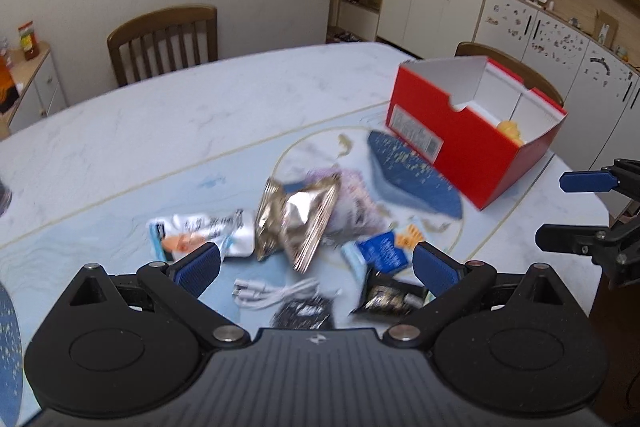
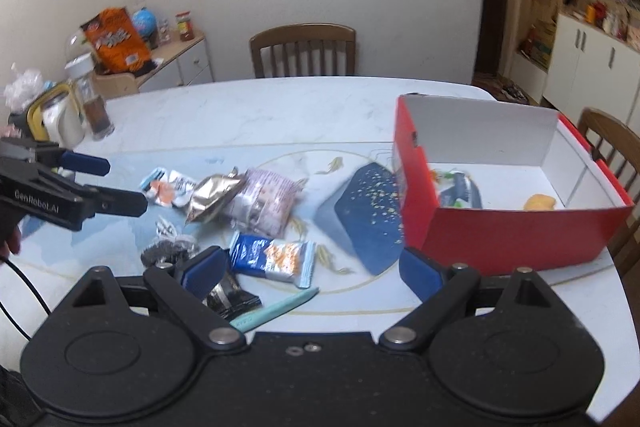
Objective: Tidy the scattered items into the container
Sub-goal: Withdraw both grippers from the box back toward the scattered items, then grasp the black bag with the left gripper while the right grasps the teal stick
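Now both empty: left hand-held gripper fully spread, right hand-held gripper wide. Straddle crinkled silver foil packet mid-bench, lift toward red cardboard box.

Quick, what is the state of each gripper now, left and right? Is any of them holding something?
Left gripper: open wide, holding nothing, above the scattered packets.
Right gripper: open, holding nothing, above the table beside the red box.
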A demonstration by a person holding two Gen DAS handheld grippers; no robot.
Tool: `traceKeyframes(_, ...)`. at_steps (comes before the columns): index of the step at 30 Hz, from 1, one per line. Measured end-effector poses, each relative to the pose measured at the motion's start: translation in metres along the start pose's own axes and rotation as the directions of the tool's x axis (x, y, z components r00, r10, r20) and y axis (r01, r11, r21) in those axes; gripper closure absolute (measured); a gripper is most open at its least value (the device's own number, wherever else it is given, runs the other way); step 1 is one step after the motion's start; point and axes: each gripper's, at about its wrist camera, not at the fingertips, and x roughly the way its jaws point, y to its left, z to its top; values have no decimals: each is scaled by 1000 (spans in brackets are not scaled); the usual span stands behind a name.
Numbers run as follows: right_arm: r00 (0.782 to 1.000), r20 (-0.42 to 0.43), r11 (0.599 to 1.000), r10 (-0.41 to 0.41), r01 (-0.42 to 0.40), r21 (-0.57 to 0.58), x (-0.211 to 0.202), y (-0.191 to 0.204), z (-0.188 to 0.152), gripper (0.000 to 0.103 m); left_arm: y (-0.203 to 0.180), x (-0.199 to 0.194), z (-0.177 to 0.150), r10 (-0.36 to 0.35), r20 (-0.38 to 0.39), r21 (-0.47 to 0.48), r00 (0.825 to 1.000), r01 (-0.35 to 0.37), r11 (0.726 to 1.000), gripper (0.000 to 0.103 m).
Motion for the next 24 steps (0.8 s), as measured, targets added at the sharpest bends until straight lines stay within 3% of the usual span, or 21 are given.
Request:
traceKeyframes(13,995,-88,993,46,-55,-103,46,23,-32,10,12,37,-42,-15,-107,13,994,16,1000,0)
traceKeyframes(20,991,-119,990,56,-71,-126,71,27,-45,10,13,47,-49,-3,-120,21,993,5,1000,0)
traceKeyframes(24,990,-120,977,67,-89,-194,82,36,-54,10,18,51,-53,4,-129,5,992,-3,1000,0)
